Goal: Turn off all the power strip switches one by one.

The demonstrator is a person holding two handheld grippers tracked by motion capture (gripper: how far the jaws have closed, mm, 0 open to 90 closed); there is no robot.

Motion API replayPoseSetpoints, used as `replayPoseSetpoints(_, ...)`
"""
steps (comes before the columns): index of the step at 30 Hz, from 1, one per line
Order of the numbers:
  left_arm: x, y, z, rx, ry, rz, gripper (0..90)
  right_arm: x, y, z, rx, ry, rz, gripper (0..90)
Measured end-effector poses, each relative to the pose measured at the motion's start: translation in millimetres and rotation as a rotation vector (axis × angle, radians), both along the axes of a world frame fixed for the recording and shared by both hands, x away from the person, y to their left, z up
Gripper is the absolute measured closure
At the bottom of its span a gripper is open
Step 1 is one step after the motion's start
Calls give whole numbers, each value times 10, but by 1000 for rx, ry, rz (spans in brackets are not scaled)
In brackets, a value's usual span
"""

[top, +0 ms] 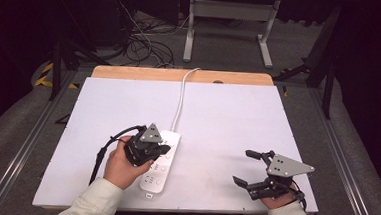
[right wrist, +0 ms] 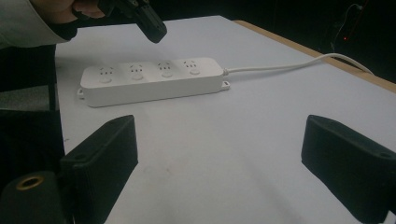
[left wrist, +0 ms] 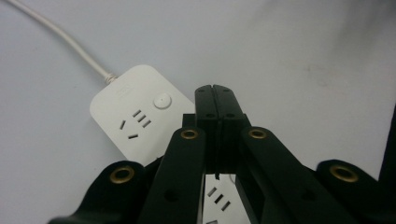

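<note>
No brand or readable writing on the power strip (top: 161, 162); a faint mark near its cord end in the left gripper view is too small to read.

Power strip: white, four sockets in a row, each with a round button beside it. Lies flat on the white bench (top: 228, 120), near the front edge, left of centre, long axis running roughly front to back. Its white cord (top: 181, 99) leaves the far end and runs to the back edge of the bench.

Left gripper (top: 162, 149): jaws clenched, pads pressed flat together, nothing between them. It hangs above the strip near its far half, tip pointing down; in the right gripper view it is clear of the strip's top, not touching.

Right gripper (top: 247, 167): jaws spread wide, released, holding nothing. It sits near the front right corner of the bench, well apart from the strip, pointing toward it, bare bench between the jaws.
</note>
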State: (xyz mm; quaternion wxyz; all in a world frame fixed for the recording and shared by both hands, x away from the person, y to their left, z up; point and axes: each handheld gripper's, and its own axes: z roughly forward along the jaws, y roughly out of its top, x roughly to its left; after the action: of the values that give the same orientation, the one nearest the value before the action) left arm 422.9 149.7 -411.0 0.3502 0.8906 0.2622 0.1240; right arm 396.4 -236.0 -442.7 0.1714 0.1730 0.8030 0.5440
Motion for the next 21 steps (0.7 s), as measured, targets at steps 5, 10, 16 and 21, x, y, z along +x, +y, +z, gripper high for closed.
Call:
replayPoseSetpoints(5, -144, 1, 25, 21, 4, -32, 900, 1, -5, -1, 3, -1, 2, 112)
replayPoseSetpoints(10, -250, 48, -43, 8, 32, -48, 900, 3, -5, -1, 4, 1, 4, 112)
replayPoseSetpoints(16, -239, 70, -160, 8, 61, -43, 900, -2, 6, 2, 0, 1, 4, 112)
replayPoseSetpoints(21, -208, 51, -248, 43, 67, -43, 900, -2, 0, 1, 1, 2, 3, 112)
